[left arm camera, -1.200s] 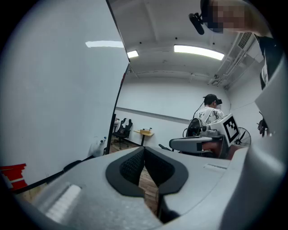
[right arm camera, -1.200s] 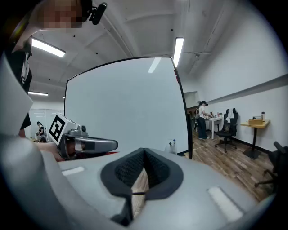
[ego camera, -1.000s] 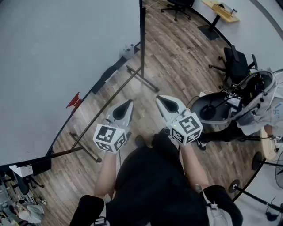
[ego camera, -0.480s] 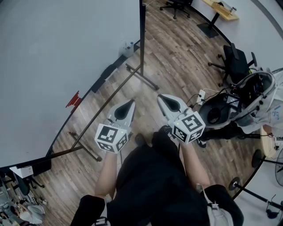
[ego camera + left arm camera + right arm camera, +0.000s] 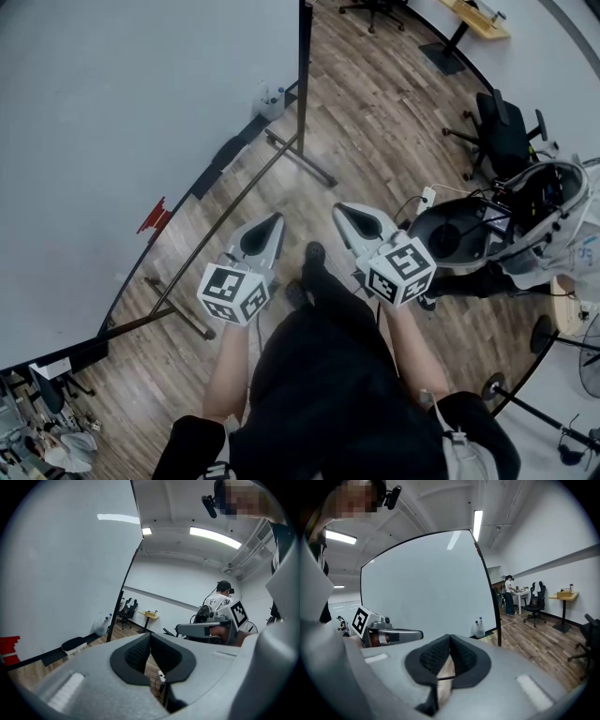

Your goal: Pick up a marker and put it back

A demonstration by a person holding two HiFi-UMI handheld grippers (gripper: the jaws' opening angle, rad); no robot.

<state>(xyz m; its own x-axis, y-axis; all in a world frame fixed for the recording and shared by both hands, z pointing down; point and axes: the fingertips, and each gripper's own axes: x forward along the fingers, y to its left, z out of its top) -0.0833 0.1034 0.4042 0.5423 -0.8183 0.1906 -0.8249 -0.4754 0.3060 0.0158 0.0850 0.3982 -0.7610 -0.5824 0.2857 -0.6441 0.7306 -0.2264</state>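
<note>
The big whiteboard [image 5: 141, 122] fills the left of the head view. On its bottom ledge sit a small red object [image 5: 152, 216], too small to tell if it is a marker, and a black eraser-like block [image 5: 220, 161]. The left gripper view shows the same red object [image 5: 9, 645] and black block [image 5: 75, 643]. My left gripper [image 5: 276, 219] and right gripper [image 5: 339, 211] are held side by side above the wood floor, short of the board. Both are shut with nothing between the pads [image 5: 140, 651] [image 5: 457, 654].
The board's black stand leg [image 5: 300, 164] runs across the floor ahead. Spray bottles [image 5: 267, 98] stand at the board's far end. A seated person with equipment [image 5: 525, 216], an office chair [image 5: 502, 131] and a power strip [image 5: 427, 199] are on the right. My own shoe [image 5: 314, 253] is forward.
My foot has stepped forward between the two grippers. Both grippers stay shut and hold almost the same place.
</note>
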